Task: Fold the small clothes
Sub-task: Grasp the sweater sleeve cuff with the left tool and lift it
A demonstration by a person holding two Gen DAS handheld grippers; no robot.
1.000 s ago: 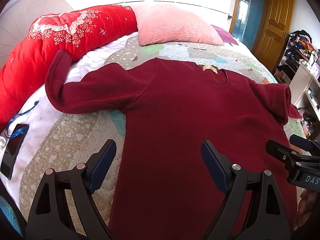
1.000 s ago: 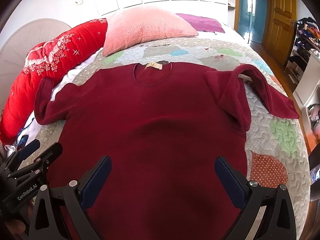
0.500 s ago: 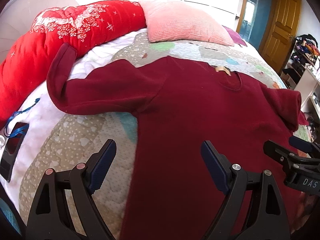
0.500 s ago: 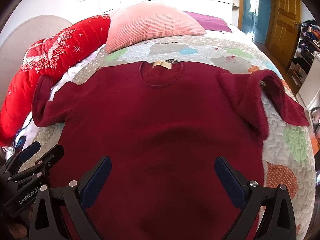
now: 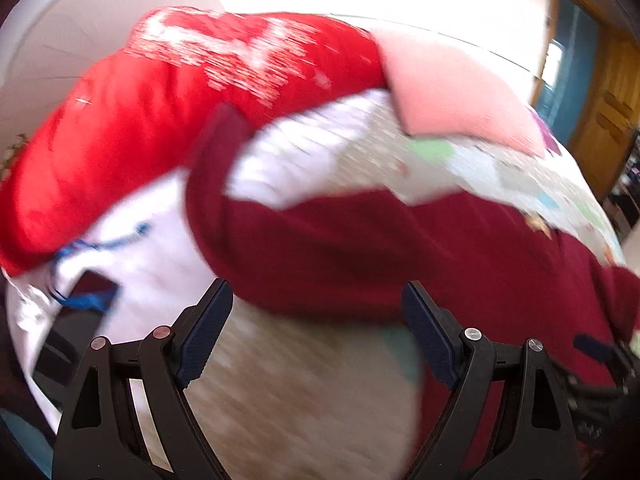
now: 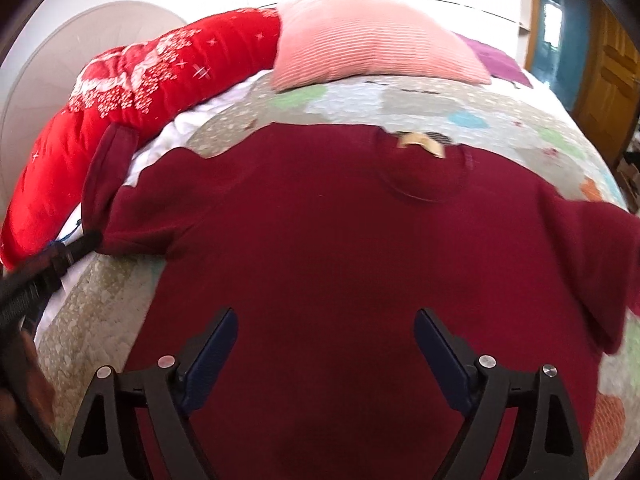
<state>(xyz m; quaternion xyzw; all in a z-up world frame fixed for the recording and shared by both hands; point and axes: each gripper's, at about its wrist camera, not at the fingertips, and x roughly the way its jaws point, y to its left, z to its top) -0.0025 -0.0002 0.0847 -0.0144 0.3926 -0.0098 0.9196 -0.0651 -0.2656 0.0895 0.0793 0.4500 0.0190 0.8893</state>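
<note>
Left wrist view: the picture is smeared, but the left tool [image 5: 316, 332] stands wide open with nothing between its pads, low in the frame over the patchwork quilt [image 5: 304, 392]. The dark red sweater [image 5: 360, 256] runs across the middle, its sleeve bending up towards the red duvet [image 5: 132, 120] at upper left. A dark phone-like object on a blue cord [image 5: 80, 296] lies at lower left on the white sheet.

Right wrist view: the right tool [image 6: 326, 354] has just been narrowing its jaws, yet they remain apart and grip nothing, hovering above the sweater's lower body. The garment lies flat mid-frame, collar towards the pink pillow [image 6: 372, 52].

Risks: grabbing the sleeve while moving fast could pinch the quilt too, or snag the cord; a single-layer pinch would bunch the fold.
</note>
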